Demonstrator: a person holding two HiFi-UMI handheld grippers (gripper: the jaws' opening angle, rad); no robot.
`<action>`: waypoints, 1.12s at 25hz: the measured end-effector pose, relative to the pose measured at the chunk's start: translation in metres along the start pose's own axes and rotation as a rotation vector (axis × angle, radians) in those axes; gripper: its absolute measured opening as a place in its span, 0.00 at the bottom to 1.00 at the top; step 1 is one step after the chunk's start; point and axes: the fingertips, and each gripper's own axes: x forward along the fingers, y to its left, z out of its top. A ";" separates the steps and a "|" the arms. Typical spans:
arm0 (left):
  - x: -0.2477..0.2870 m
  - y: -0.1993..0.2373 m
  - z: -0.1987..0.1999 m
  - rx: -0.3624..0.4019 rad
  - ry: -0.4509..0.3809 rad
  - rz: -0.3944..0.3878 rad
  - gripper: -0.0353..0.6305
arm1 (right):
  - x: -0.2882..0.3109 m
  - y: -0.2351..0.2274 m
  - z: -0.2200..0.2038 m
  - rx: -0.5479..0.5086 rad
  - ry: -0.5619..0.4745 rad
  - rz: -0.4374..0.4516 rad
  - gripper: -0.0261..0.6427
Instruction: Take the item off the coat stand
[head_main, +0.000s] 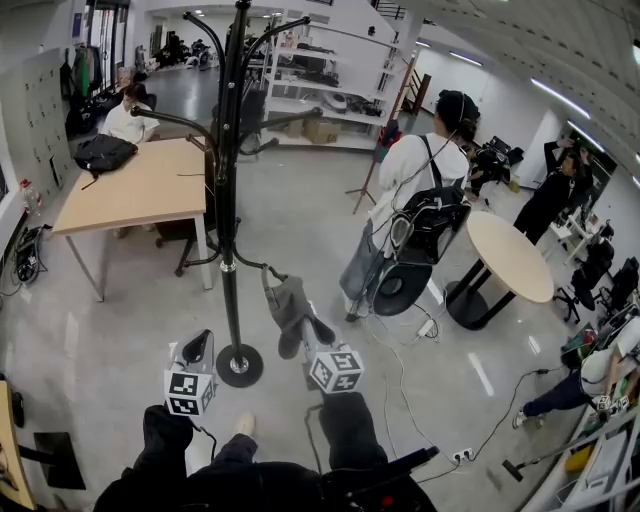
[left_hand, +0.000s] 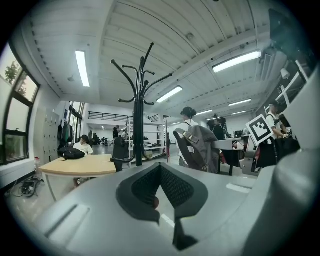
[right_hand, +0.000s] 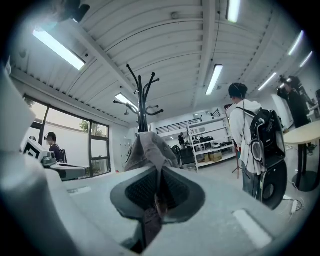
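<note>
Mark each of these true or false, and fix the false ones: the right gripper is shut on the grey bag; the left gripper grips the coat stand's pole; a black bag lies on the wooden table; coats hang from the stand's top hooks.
1. The right gripper is shut on the grey bag. True.
2. The left gripper grips the coat stand's pole. False: its jaws are together on nothing, and it is clear of the pole.
3. A black bag lies on the wooden table. True.
4. Coats hang from the stand's top hooks. False: the top hooks are bare.
</note>
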 end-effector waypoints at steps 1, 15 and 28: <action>-0.003 -0.002 0.000 -0.002 -0.002 0.001 0.06 | -0.005 0.002 0.000 0.001 -0.005 0.002 0.07; -0.031 -0.015 0.006 -0.001 -0.025 0.032 0.06 | -0.059 0.025 0.008 0.027 -0.067 0.035 0.07; -0.043 -0.009 0.007 -0.007 -0.038 0.028 0.06 | -0.076 0.050 -0.003 0.023 -0.066 0.054 0.07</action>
